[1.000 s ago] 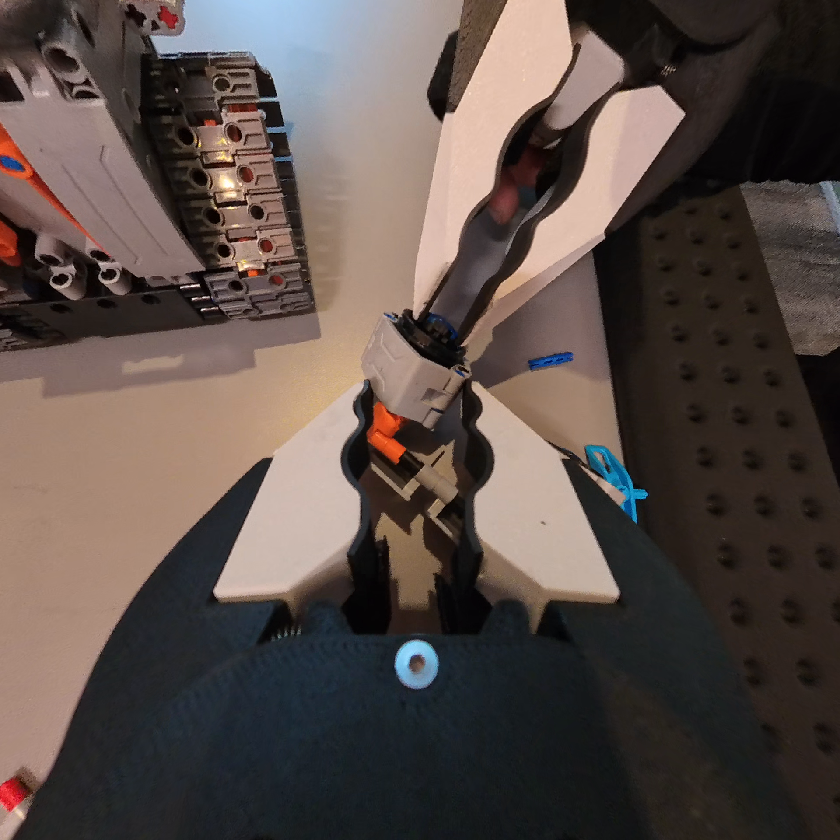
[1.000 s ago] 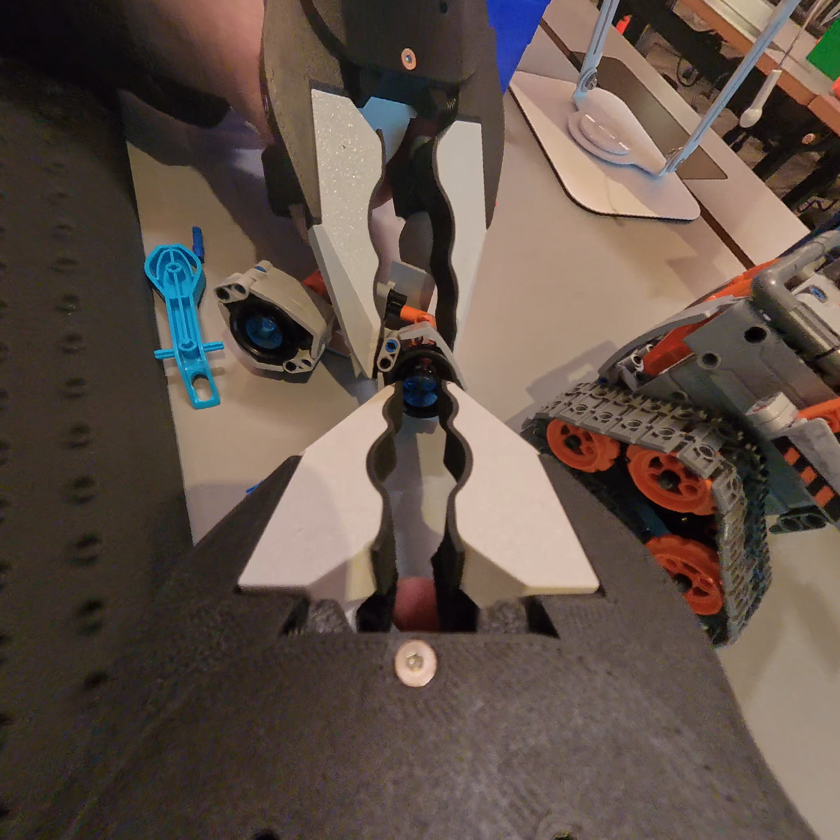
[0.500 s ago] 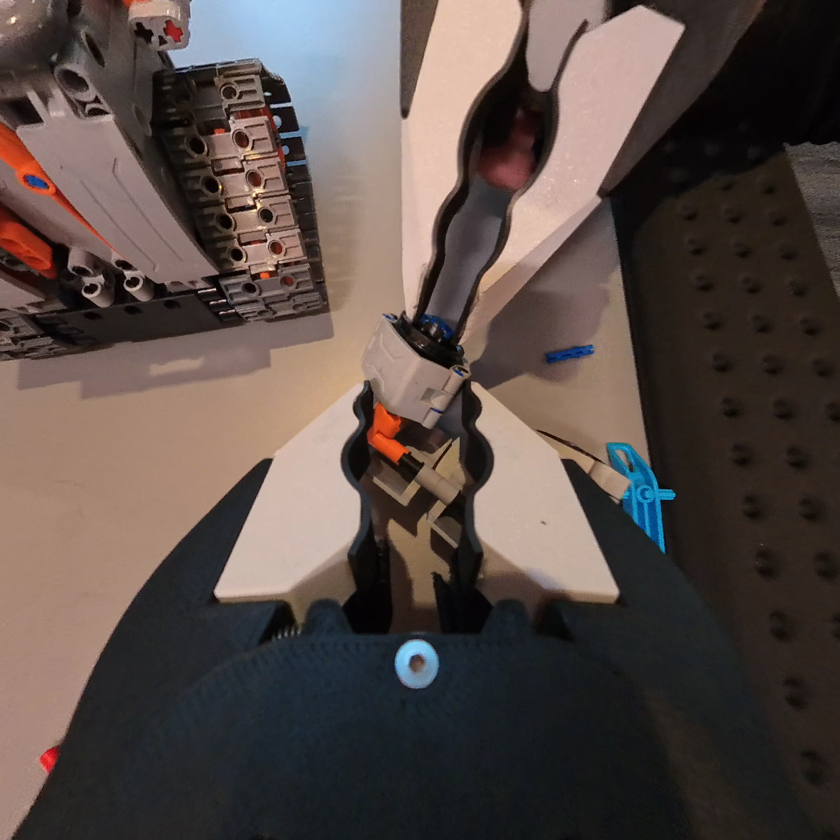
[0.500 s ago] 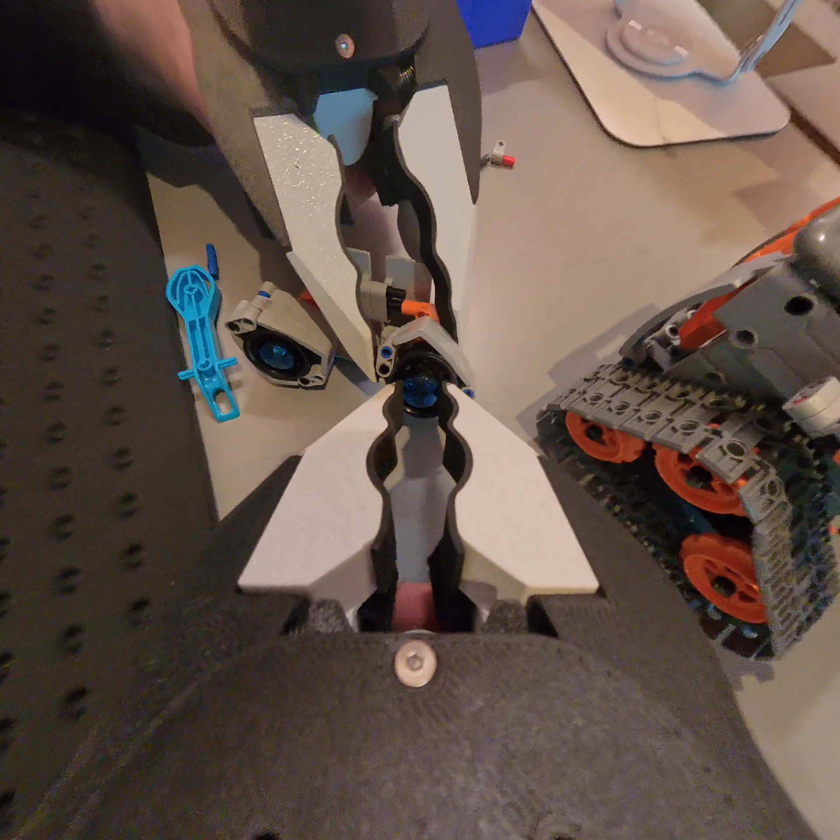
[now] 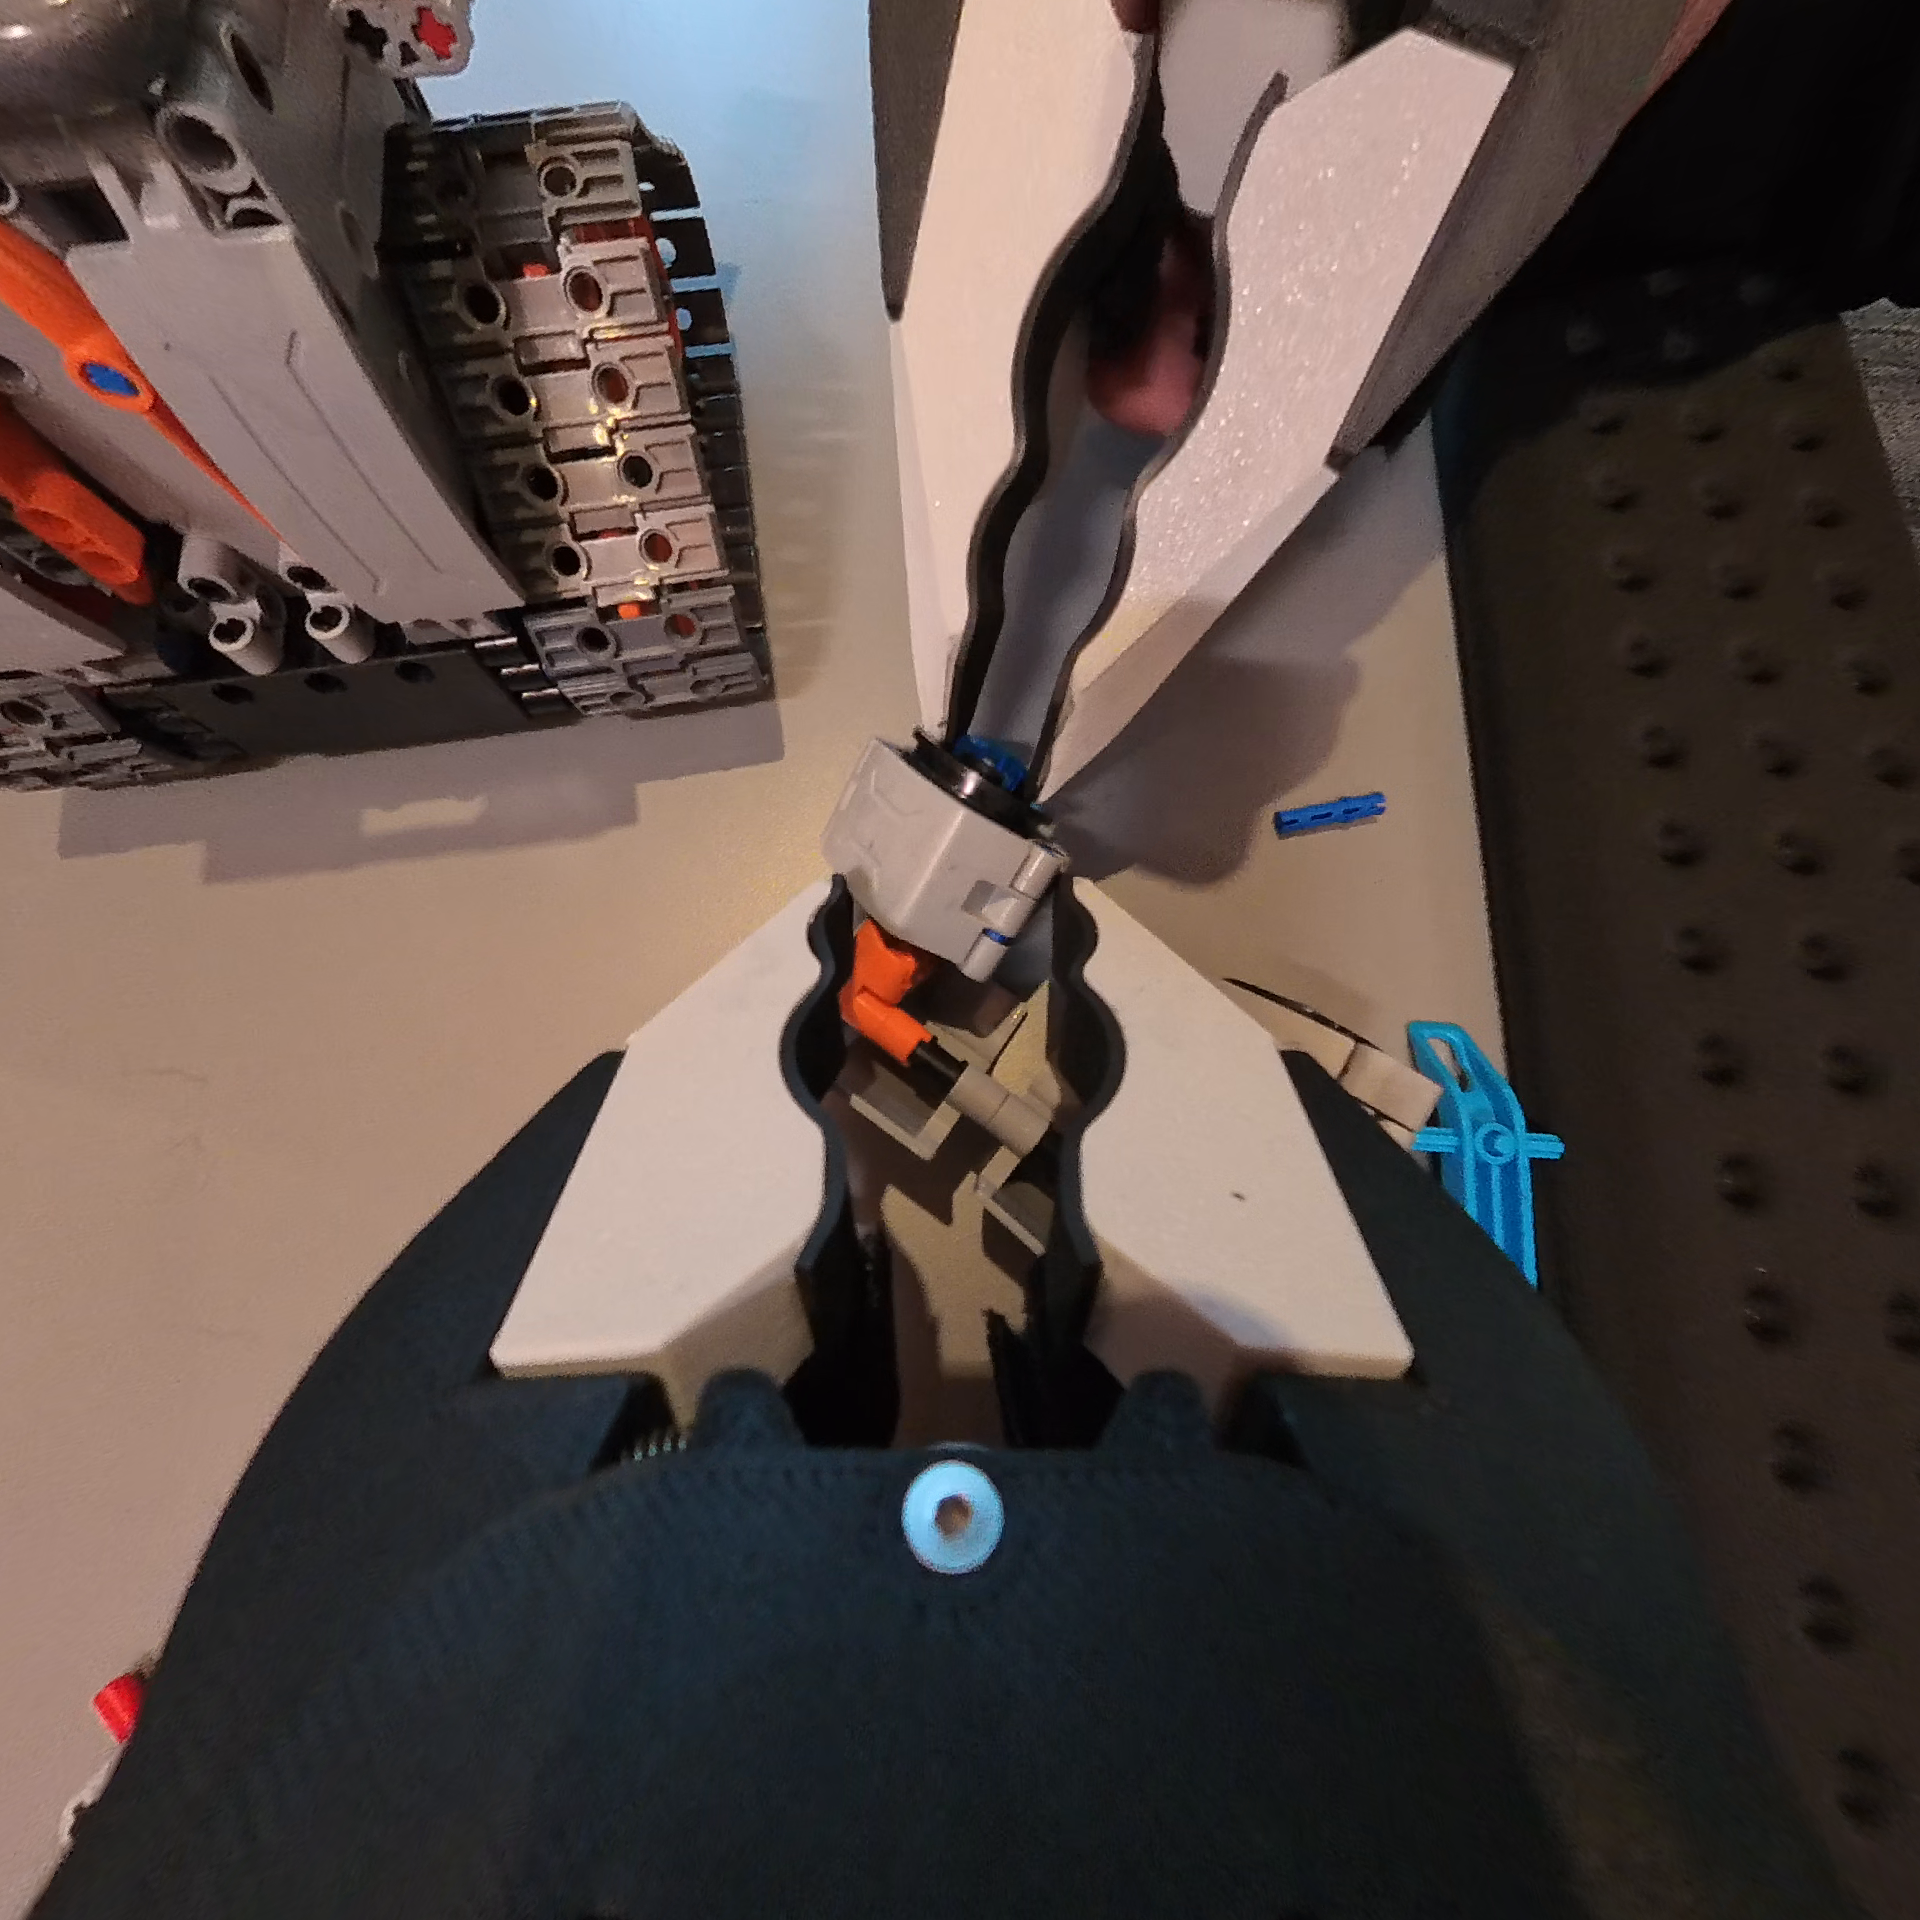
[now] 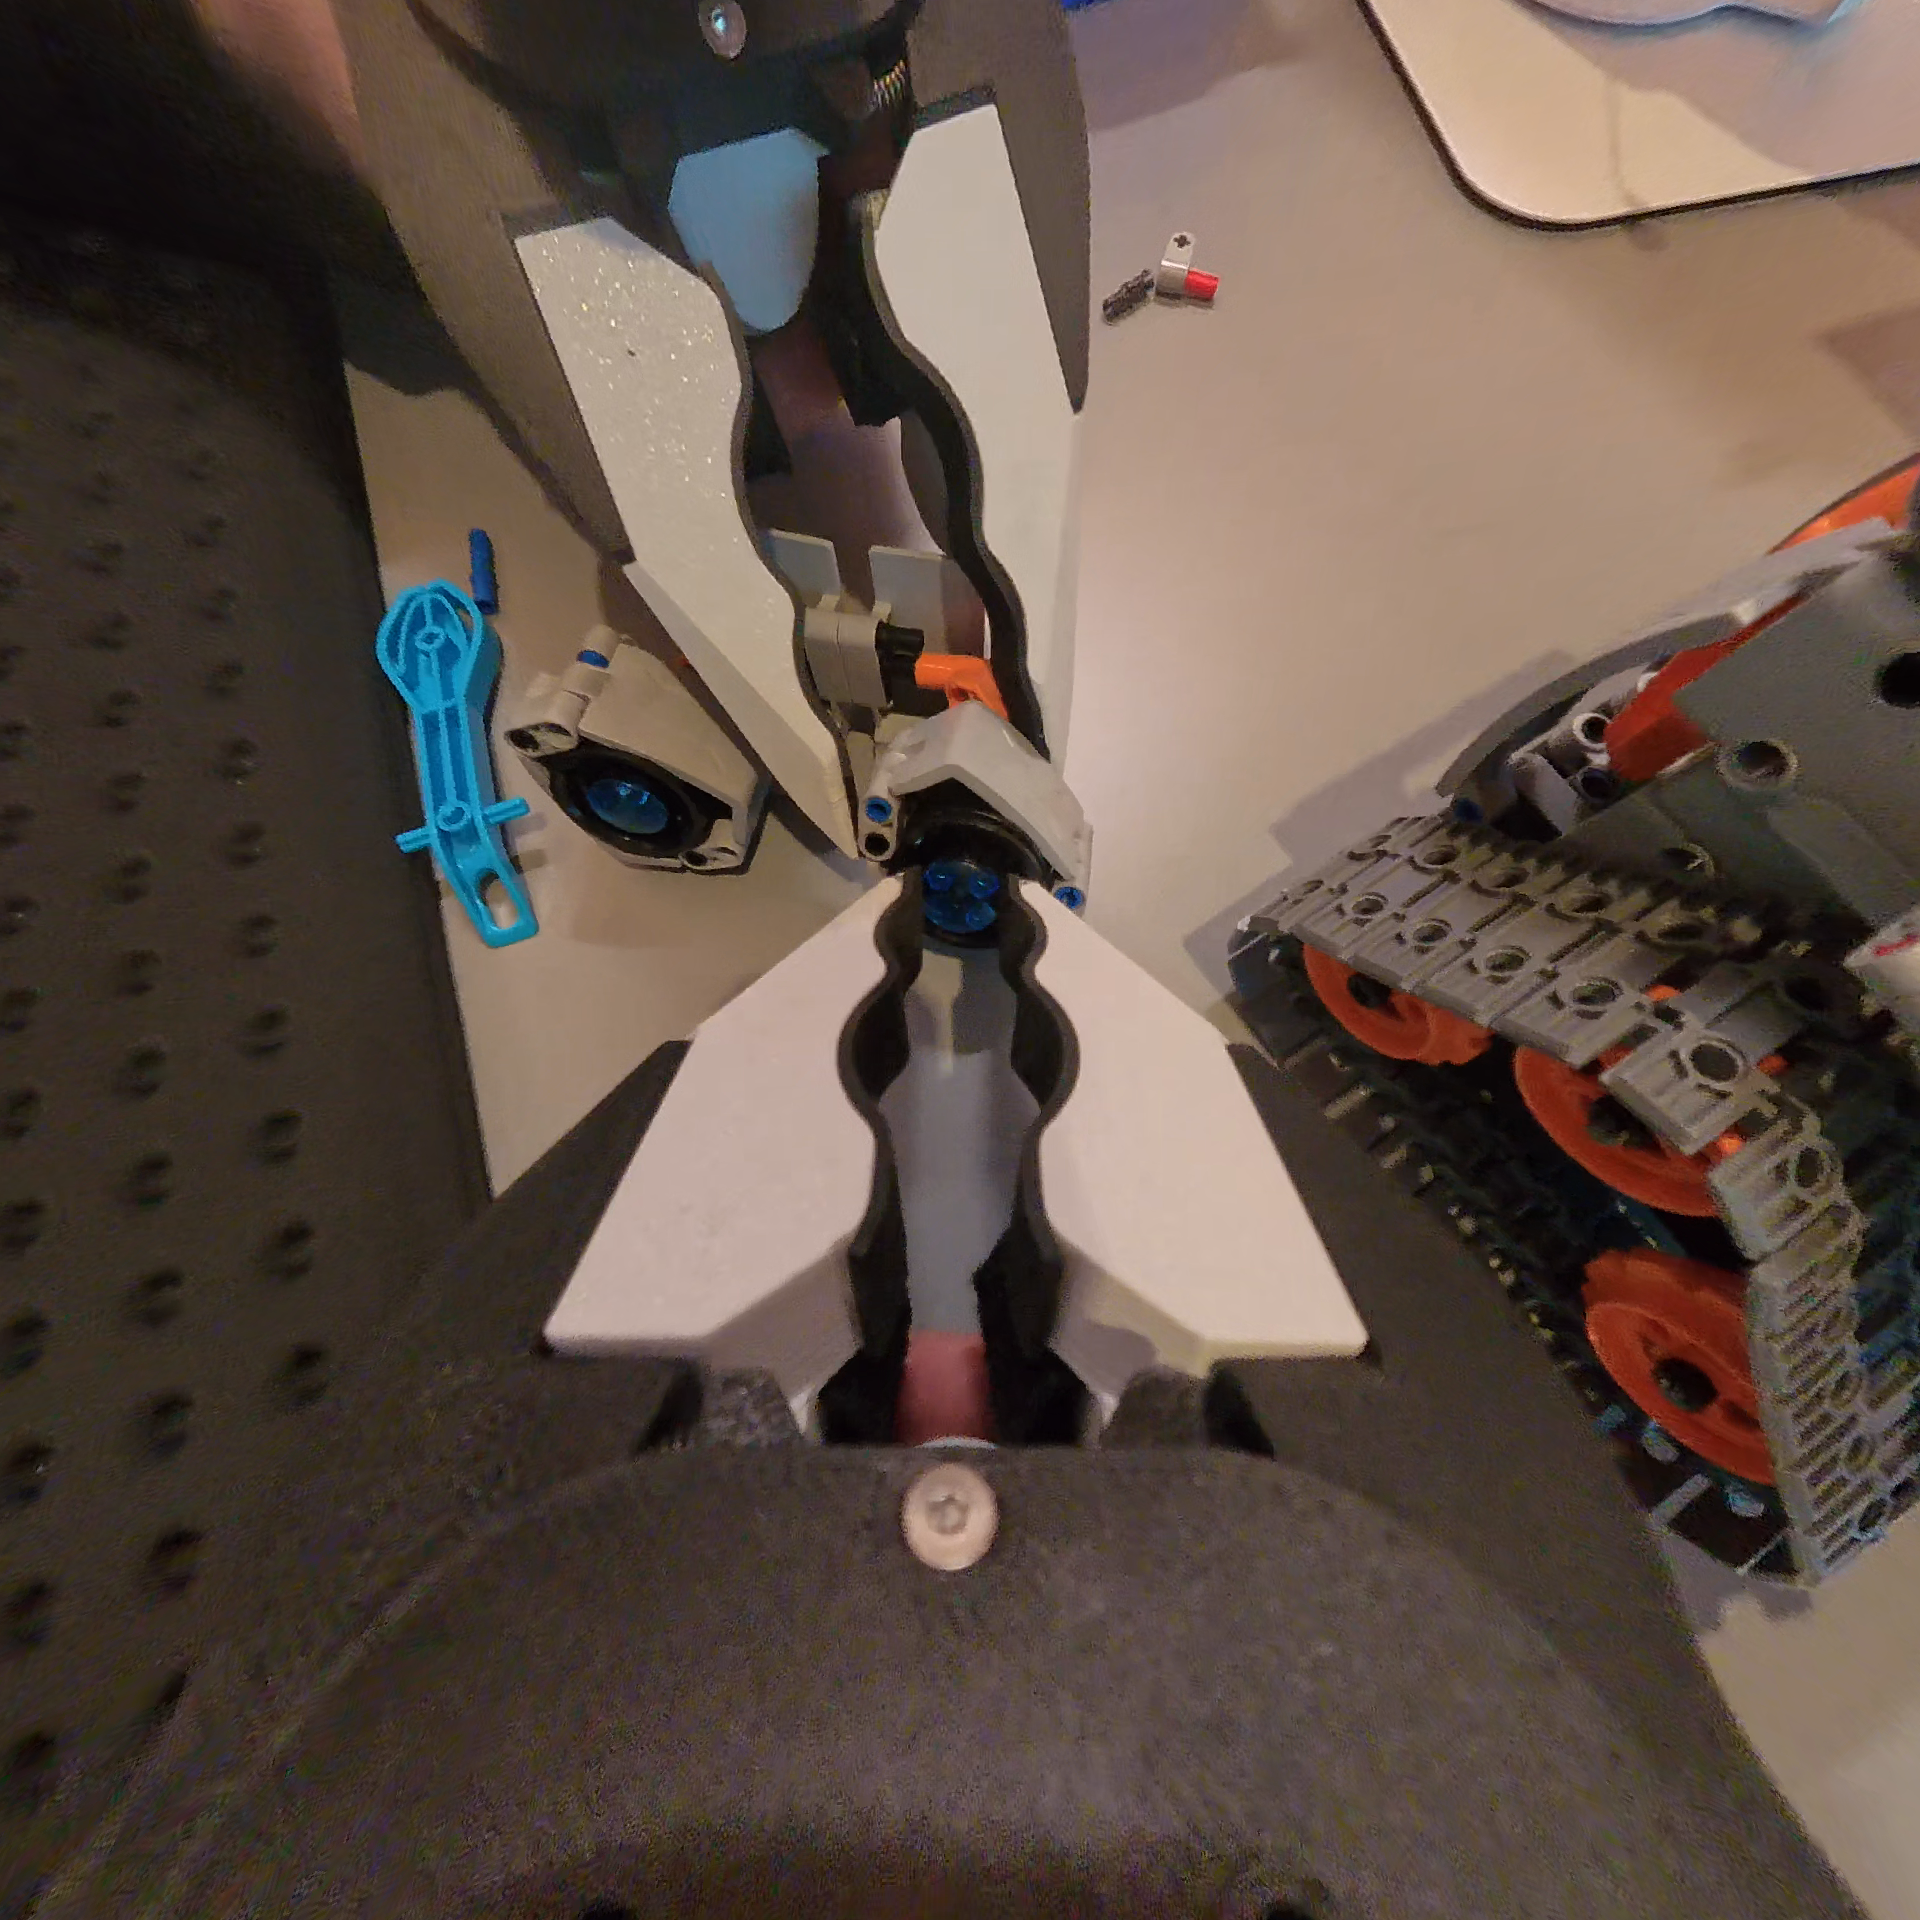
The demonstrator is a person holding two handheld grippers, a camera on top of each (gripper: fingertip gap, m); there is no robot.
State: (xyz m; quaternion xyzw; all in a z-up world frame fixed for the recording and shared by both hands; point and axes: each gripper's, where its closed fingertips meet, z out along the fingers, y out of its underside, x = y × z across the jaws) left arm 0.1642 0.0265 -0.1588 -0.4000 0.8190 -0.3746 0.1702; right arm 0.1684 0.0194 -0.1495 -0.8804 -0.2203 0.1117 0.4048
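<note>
Worktop [image 6: 1351, 540] carries a tracked brick vehicle [image 6: 1621, 1039]. Left claw [image 5: 940, 914] grips a grey motor block [image 5: 940, 862]; right claw [image 6: 961, 904] pinches its blue hub [image 6: 961, 888]. Nearby, a blue lever [image 6: 447, 748].

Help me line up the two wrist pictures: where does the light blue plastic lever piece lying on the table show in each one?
Left wrist view: the light blue lever piece lies at the right, by the edge of the dark studded mat, partly hidden behind the left gripper.
Right wrist view: it lies at the left, beside a loose grey housing.
Shared landmark: the tracked brick vehicle, upper left there, right side here.
</note>
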